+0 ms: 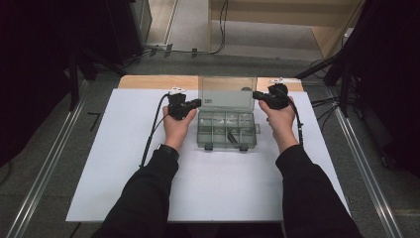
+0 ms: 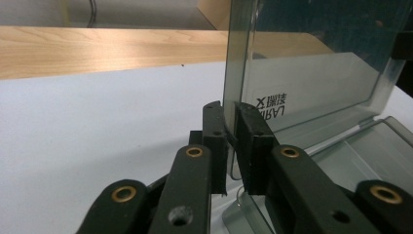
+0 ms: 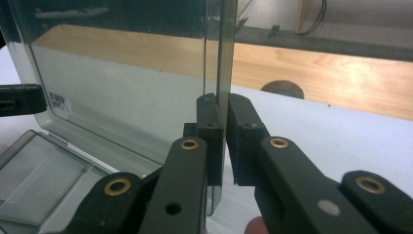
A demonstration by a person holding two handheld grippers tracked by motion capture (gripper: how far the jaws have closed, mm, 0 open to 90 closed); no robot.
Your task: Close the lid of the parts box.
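Sleeves: two dark, matte sleeves come in from the bottom edge of the high view, one hand on each gripper.
Left gripper (image 2: 232, 122): black, blocky jaws with brass-coloured rivets; they are nearly together and pinch the left edge of the lid (image 1: 229, 92) between the pads.
Right gripper (image 3: 221, 112): same black jaws, clamped on the right edge of the lid; a fingertip shows at the bottom of this view.
Lid: clear, smooth, grey-tinted plastic, a flat rectangle with rounded corners; it stands upright (open), and it carries a small printed label near its lower left corner in the high view.
Organizer box (image 1: 227, 130): transparent plastic tray, divided in small square compartments, with two dark latches on the near wall; it rests on the sheet between the two hands.
Sheet (image 1: 124, 163): white, smooth, it covers the table.
Table (image 1: 148, 82): light wood, grain visible at the far edge.
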